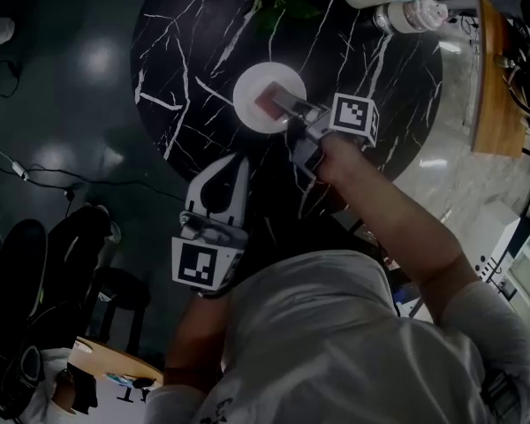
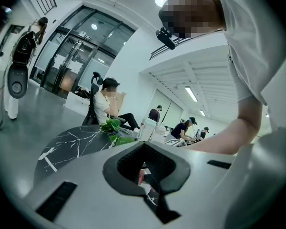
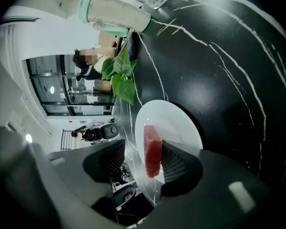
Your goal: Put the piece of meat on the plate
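Right gripper (image 3: 143, 160): jaws apart. The piece of meat (image 3: 152, 151) stands between them, seemingly resting on the white plate (image 3: 178, 120) and beside one pad only, so nothing clamps it. Left gripper (image 1: 236, 161): jaws together, empty, held back to keep clear.

Meat (image 1: 269, 104): red rectangular slab, lying flat on the round white plate (image 1: 247, 95), right of plate centre. Plate sits on the black veined surface (image 1: 185, 51).

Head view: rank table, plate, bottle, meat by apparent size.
1. table, by far the largest
2. plate
3. bottle, about as long as the plate is wide but much narrower
4. meat, smallest
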The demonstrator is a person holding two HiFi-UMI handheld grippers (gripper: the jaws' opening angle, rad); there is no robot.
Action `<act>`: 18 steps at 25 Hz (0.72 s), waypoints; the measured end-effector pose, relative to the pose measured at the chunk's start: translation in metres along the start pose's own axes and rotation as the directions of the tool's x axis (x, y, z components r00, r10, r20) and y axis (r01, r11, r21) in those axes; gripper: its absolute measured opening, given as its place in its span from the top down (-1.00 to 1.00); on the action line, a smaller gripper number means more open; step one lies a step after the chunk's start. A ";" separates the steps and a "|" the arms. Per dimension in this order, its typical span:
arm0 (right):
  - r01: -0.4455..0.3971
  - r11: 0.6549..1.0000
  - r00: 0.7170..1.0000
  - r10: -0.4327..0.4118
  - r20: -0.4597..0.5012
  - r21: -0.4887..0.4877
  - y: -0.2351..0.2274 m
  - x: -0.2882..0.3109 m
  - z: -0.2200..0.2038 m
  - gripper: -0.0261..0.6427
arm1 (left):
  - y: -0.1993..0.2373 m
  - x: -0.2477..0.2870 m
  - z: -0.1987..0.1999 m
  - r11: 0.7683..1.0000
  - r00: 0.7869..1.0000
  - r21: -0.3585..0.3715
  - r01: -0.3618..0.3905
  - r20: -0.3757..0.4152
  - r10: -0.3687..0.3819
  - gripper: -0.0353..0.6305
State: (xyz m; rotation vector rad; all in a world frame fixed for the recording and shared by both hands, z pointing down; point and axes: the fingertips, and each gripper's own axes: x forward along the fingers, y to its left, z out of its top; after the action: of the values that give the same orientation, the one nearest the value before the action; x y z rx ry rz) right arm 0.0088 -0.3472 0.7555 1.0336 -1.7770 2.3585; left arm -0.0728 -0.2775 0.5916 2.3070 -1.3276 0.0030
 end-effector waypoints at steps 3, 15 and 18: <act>0.056 0.996 0.998 -0.057 -0.009 -0.062 -0.005 -0.005 -0.001 0.27 | 0.000 -0.005 0.005 1.000 1.000 0.012 0.000 0.008 0.000 0.88; 0.092 0.986 0.992 -0.079 0.095 -0.141 0.006 -0.049 0.010 0.20 | 0.000 -0.036 0.020 0.998 1.000 0.067 0.000 0.012 -0.001 0.88; 0.061 0.982 0.992 -0.039 0.124 -0.181 0.025 -0.062 0.006 0.28 | -0.007 -0.041 0.030 0.995 1.000 0.094 0.017 0.008 -0.018 0.88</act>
State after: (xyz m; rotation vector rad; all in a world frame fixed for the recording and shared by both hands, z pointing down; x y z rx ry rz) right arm 0.0506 -0.3387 0.7038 1.1992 -1.9404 2.0954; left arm -0.0959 -0.2531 0.5522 2.3996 -1.3376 0.0509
